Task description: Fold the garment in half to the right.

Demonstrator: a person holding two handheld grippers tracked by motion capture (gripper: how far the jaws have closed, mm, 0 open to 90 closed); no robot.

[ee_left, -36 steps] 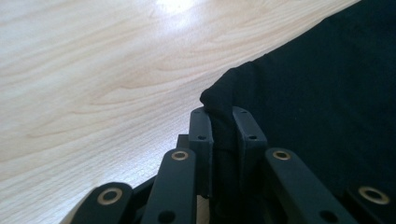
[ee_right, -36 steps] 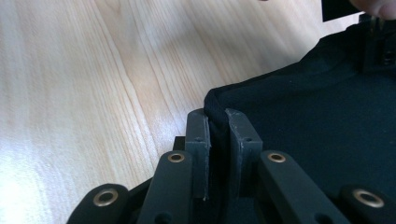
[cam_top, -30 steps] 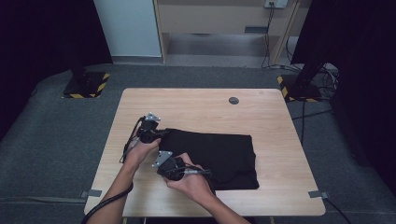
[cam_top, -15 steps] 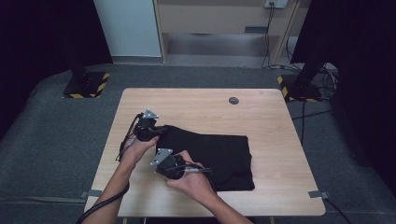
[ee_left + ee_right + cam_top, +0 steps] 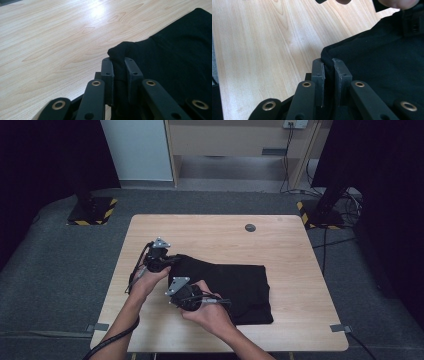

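A black cloth lies folded flat on the wooden table, right of both hands. My left gripper is shut on the cloth's far left corner; in the left gripper view a bunched tip of cloth sticks up between the jaws of the left gripper. My right gripper is shut on the near left corner, and the right gripper view shows the cloth's edge pinched between the jaws of that gripper. A person's hands hold both grippers.
A small dark round disc sits in the table near its far edge. Bare wood lies beyond the cloth and to its right. Stand bases with striped tape and cables are on the grey floor around the table.
Both grippers, each keeping hold of its corner, have shifted slightly left, and the cloth has slid left with them. Its right edge now lies a little nearer the table's middle.
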